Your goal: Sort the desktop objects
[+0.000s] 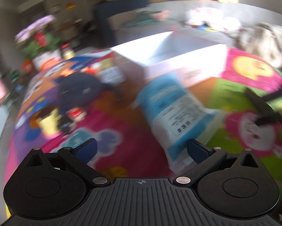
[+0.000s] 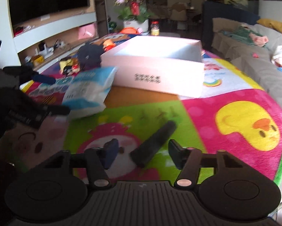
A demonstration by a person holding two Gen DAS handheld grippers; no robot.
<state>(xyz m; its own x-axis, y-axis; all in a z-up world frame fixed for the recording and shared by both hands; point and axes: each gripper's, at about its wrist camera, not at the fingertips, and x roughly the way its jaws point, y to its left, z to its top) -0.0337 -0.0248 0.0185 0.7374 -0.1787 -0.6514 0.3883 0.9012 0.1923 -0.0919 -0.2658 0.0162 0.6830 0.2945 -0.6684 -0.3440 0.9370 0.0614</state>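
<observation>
A white open box (image 2: pixel 159 69) stands on a colourful play mat (image 2: pixel 235 103); it also shows in the blurred left wrist view (image 1: pixel 178 56). A blue and white packet (image 1: pixel 174 109) lies in front of it, just ahead of my open, empty left gripper (image 1: pixel 141 150); the packet also shows in the right wrist view (image 2: pixel 88 92). A dark cylinder (image 2: pixel 154 143) lies on the mat between the fingers of my open right gripper (image 2: pixel 141 152). A dark cap (image 1: pixel 76 88), a yellow cup (image 1: pixel 48 122) and small toys (image 2: pixel 69 66) lie at the left.
A flower pot (image 2: pixel 135 11) and a jar (image 2: pixel 155 28) stand at the mat's far end. A sofa (image 2: pixel 254 56) with clothes runs along the right. A TV shelf (image 2: pixel 52 28) is at the left. The other gripper's black body (image 2: pixel 18 109) is at the left.
</observation>
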